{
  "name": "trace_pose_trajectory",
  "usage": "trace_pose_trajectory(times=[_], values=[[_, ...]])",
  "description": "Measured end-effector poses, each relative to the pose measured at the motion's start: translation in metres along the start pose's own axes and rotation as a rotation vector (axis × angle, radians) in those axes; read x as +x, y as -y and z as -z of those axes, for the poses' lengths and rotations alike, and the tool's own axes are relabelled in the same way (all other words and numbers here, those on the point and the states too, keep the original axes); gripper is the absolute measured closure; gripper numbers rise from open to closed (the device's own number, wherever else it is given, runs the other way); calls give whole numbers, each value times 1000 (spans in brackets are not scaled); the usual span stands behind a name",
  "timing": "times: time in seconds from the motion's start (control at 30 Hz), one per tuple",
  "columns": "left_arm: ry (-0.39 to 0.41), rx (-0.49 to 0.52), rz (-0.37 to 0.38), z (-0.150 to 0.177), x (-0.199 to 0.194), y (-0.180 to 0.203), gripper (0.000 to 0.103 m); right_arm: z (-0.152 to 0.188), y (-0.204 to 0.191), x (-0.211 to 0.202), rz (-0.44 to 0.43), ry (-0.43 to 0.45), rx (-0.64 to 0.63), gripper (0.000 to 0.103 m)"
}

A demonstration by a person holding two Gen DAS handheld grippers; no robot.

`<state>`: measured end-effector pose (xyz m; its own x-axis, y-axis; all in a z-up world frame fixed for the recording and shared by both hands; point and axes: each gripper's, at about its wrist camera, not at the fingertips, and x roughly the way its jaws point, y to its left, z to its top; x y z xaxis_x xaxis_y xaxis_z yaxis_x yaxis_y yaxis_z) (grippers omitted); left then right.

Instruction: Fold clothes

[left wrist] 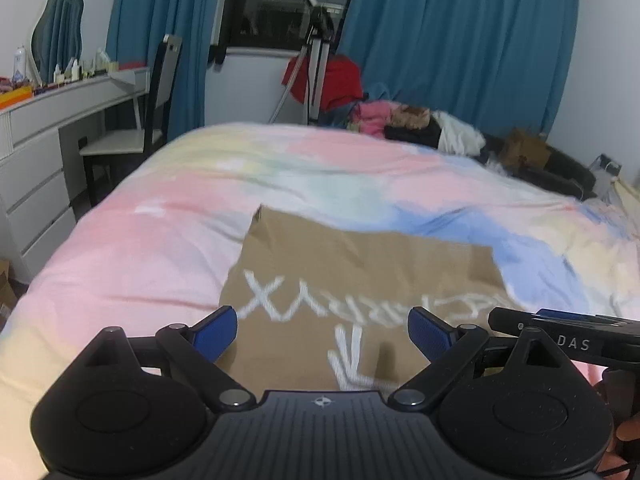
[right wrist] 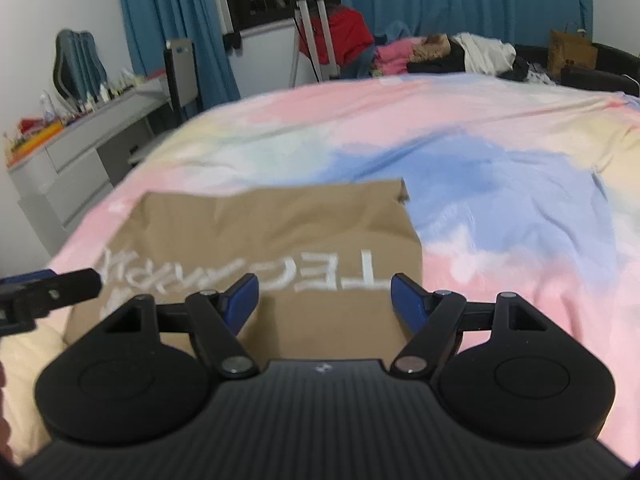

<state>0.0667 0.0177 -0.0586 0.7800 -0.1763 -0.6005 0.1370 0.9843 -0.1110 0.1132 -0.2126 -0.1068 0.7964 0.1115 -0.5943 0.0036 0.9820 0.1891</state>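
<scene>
1. Bed (left wrist: 168, 216): fills the middle of the room, covered in a pastel spread of pink, blue and yellow.
2. Curtains (left wrist: 460, 40): blue, drawn back on both sides of a dark window (left wrist: 288, 0).
3. Walls: plain white.
4. Dresser (left wrist: 36, 160): white drawers along the left wall, top crowded with small bottles; a mirror (left wrist: 58, 28) stands on it.
5. Chair (left wrist: 132, 136): dark frame, beside the dresser.
6. Tripod (right wrist: 312, 28): stands below the window.
</scene>
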Motion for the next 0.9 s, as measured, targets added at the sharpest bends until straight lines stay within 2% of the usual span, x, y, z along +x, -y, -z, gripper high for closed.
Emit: trace_pose_trajectory(times=[0.13, 0.2, 0.3, 0.47, 0.6, 0.7, 0.83, 0.9], values=[[-113, 9, -62, 14, 23, -5, 9, 10, 6, 16, 8, -67, 7, 28], [-154, 5, -63, 18, 28, -8, 9, 15, 5, 19, 11, -80, 5, 28], [-151, -4, -59, 16, 19, -8, 9, 17, 3, 17, 18, -75, -6, 28], [-146, -82, 13, 11, -11, -10, 9, 15, 3, 15, 24, -74, 1, 28], [-179, -296, 157, 12, -28, -32, 9, 12, 3, 16, 30, -79, 2, 28], [-237, -448, 248, 22, -10, -45, 9, 11, 2, 17, 35, -85, 12, 28], [-319, -697, 277, 42, 31, -62, 12, 11, 1, 18, 42, -86, 7, 28], [-325, -846, 274, 50, 48, -76, 12, 10, 1, 18, 43, -85, 7, 28]])
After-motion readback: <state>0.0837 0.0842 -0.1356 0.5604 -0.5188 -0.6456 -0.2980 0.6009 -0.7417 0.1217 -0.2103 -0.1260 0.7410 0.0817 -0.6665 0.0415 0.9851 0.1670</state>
